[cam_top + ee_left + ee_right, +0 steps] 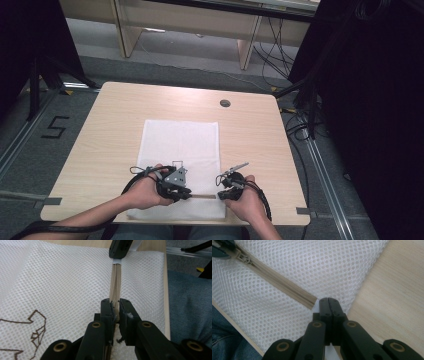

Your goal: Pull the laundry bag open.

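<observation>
A white mesh fabric bag (181, 150) lies flat on the pale wooden table (250, 135), occupying the centre and lower middle of the high view, its long axis running from the near edge away toward the top of the frame. A beige zipper (279, 281) crosses its near end, running left to right between the two hands. The left gripper (115, 305) is pinched narrow on the zipper's slider end, and the right gripper (328, 300) is clamped on the mesh at the zipper's far end. The bag looks light, limp and thin, likely to bunch or slide, so holding the fabric taut beside the zipper while drawing the slider seems the sound grip.
</observation>
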A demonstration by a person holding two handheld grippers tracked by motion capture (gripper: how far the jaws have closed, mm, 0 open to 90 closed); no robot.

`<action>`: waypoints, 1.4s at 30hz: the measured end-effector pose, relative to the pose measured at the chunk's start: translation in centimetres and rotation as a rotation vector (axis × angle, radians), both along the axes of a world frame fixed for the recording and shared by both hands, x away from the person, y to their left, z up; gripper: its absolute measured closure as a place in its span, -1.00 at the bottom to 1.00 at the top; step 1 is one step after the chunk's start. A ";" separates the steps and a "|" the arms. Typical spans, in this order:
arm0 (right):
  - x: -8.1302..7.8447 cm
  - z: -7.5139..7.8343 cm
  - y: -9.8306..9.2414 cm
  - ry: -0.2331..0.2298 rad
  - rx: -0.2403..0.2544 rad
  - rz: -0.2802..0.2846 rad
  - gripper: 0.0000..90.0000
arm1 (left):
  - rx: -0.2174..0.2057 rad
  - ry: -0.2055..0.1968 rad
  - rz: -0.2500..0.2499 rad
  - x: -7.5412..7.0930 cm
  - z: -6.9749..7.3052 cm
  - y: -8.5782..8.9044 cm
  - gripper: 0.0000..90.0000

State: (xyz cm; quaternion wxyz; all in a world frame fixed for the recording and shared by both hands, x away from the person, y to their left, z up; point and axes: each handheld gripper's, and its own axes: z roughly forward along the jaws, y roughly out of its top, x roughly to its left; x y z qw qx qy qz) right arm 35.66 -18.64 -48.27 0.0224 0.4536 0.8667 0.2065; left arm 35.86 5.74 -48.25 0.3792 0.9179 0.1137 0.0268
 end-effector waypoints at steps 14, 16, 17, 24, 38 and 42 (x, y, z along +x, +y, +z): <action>0.0 0.0 0.0 0.000 -0.001 0.001 1.00 | -0.009 0.014 0.007 0.1 0.2 0.8 0.81; 0.0 0.0 0.0 0.000 -0.001 0.001 1.00 | -0.004 0.009 0.006 0.1 0.2 0.8 0.81; 0.0 0.0 0.0 0.000 -0.001 0.001 1.00 | -0.004 0.009 0.006 0.1 0.2 0.8 0.81; 0.0 0.0 0.0 -0.005 0.002 0.009 1.00 | -0.001 0.010 -0.003 0.1 0.2 0.9 0.81; 0.1 -0.1 -0.1 -0.012 0.003 0.019 1.00 | -0.004 0.022 -0.001 0.1 0.2 1.5 0.81; 0.0 0.0 0.0 -0.005 0.003 0.010 1.00 | -0.008 0.017 0.007 0.0 0.2 1.5 0.81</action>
